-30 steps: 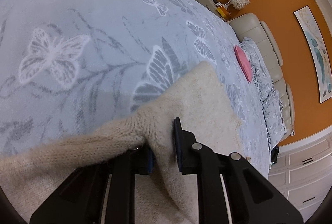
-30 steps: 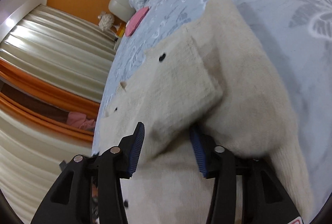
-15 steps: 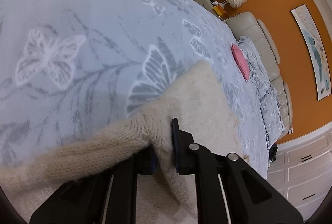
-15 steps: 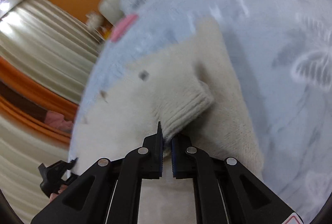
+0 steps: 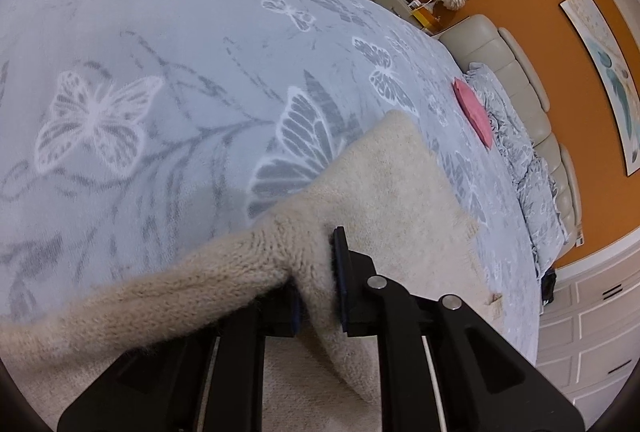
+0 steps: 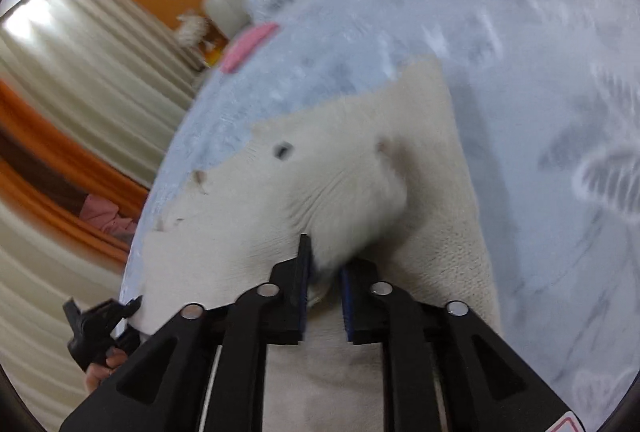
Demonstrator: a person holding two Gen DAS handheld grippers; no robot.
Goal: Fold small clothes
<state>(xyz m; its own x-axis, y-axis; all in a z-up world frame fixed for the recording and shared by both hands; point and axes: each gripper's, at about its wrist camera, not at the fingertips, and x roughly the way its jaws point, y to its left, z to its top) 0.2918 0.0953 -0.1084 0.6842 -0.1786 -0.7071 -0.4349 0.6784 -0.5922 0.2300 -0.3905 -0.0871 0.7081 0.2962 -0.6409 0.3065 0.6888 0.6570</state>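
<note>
- Left gripper (image 5: 316, 288): jaws clenched on a bunched fold of the cream knit sweater (image 5: 396, 192).
- Right gripper (image 6: 324, 272): jaws grasp another sweater fold.
- Sweater lies on the butterfly-print bed (image 5: 160, 72), pink item (image 5: 474, 116) well apart.

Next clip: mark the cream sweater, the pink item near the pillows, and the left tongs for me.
cream sweater (image 5: 400, 192), left wrist view, flat knit panel lying on the bedspread.
pink item (image 5: 474, 112), left wrist view, middle of its top face.
left tongs (image 5: 318, 286), left wrist view, midway between fingertips, clamped on knit.
</note>
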